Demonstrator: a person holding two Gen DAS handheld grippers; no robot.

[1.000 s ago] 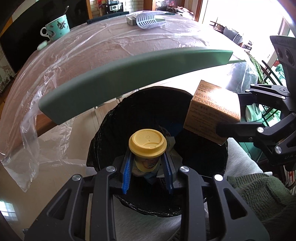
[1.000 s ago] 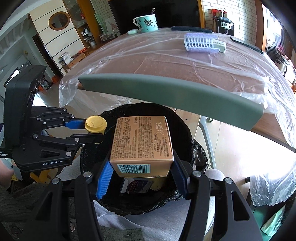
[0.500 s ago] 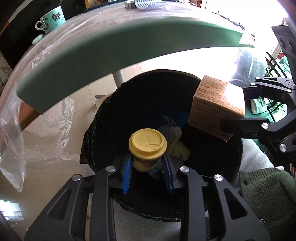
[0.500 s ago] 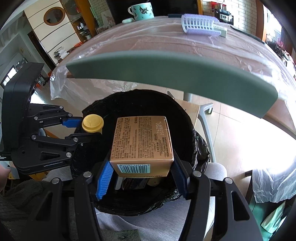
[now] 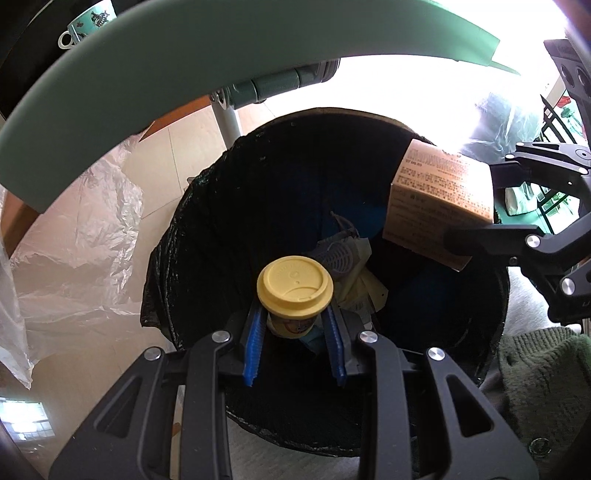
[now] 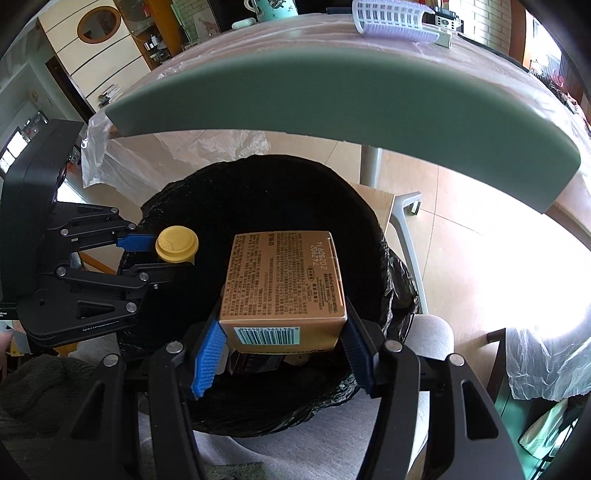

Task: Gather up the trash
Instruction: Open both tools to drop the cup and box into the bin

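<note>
A round bin lined with a black bag (image 5: pixel 173 258) (image 6: pixel 391 266) stands on the floor below the table edge. My left gripper (image 5: pixel 294 325) (image 6: pixel 173 254) is shut on a small cup with a yellow lid (image 5: pixel 294 291) (image 6: pixel 176 244), held over the bin's mouth. My right gripper (image 6: pixel 282 347) (image 5: pixel 476 206) is shut on a gold cardboard box (image 6: pixel 284 280) (image 5: pixel 436 206), also over the bin. Crumpled paper and packaging (image 5: pixel 351 266) lie at the bin's bottom.
A green chair backrest (image 5: pixel 184 74) (image 6: pixel 332 96) arcs above the bin. Behind it is a table under clear plastic sheet (image 6: pixel 258 40), with a teal mug (image 5: pixel 86 24) (image 6: pixel 273 7) and a white ribbed basket (image 6: pixel 395 20). Tiled floor (image 6: pixel 461 240) surrounds the bin.
Both grippers have moved down toward the bin with the cup and the box still held. The bin fills more of both views and the backrest sits higher.
</note>
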